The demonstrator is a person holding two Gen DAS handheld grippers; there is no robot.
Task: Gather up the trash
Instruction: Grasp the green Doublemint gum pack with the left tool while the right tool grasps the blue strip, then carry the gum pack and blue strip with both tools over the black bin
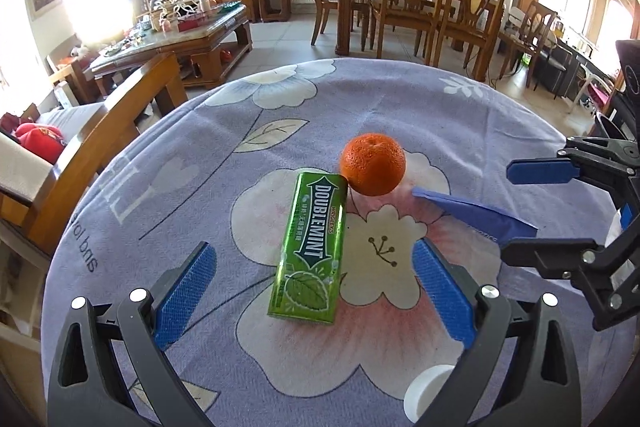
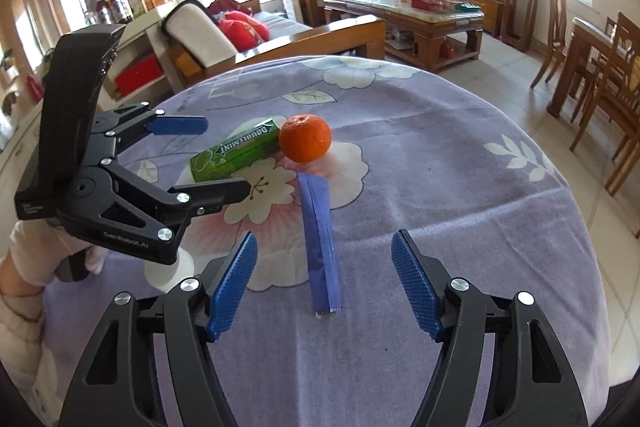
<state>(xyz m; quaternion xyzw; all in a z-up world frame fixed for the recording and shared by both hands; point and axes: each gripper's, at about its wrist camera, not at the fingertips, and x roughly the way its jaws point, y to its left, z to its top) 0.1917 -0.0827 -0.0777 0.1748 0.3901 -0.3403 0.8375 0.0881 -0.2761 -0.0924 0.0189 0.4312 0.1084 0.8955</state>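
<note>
one orange, one gum pack, one blue wrapper

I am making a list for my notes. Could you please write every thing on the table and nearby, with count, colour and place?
gum pack: one, green, lying flat mid-table, far end by the orange
orange: one, orange, centre of table
wrapper: one, blue, long and flat, right of the gum pack
cup: one, white, near table edge, partly hidden
tablecloth: one, lilac with flowers, covering the table
left tongs: one, black with blue pads, open over the gum pack
right tongs: one, same colours, open around the wrapper's near end
</note>
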